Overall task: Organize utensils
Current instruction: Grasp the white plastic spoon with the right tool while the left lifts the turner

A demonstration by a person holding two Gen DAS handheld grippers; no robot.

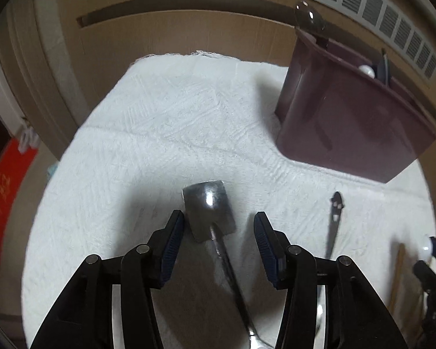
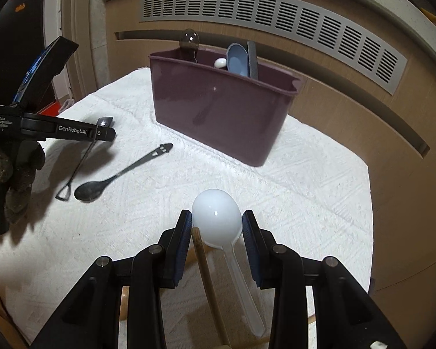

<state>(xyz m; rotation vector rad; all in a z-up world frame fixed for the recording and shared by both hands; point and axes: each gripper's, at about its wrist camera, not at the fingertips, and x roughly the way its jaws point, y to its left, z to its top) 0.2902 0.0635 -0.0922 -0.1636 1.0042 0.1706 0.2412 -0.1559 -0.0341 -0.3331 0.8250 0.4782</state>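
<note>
A maroon utensil bin (image 2: 218, 107) stands on the white cloth (image 2: 319, 189) and holds several utensils; it also shows in the left wrist view (image 1: 348, 122). My left gripper (image 1: 218, 229) is open, its jaws on either side of a flat steel spatula (image 1: 209, 209) lying on the cloth. My right gripper (image 2: 216, 226) has its pads against the bowl of a white plastic spoon (image 2: 218, 215), with a wooden stick (image 2: 203, 261) lying beside the left pad. A dark spoon (image 2: 113, 177) lies on the cloth between the grippers.
The cloth covers a small table; its far edge (image 1: 200, 53) meets a brown wall panel with a grey vent (image 2: 276, 20). The gloved hand and left gripper body (image 2: 43, 128) show at the left of the right wrist view. The cloth's right edge (image 2: 369, 203) drops off.
</note>
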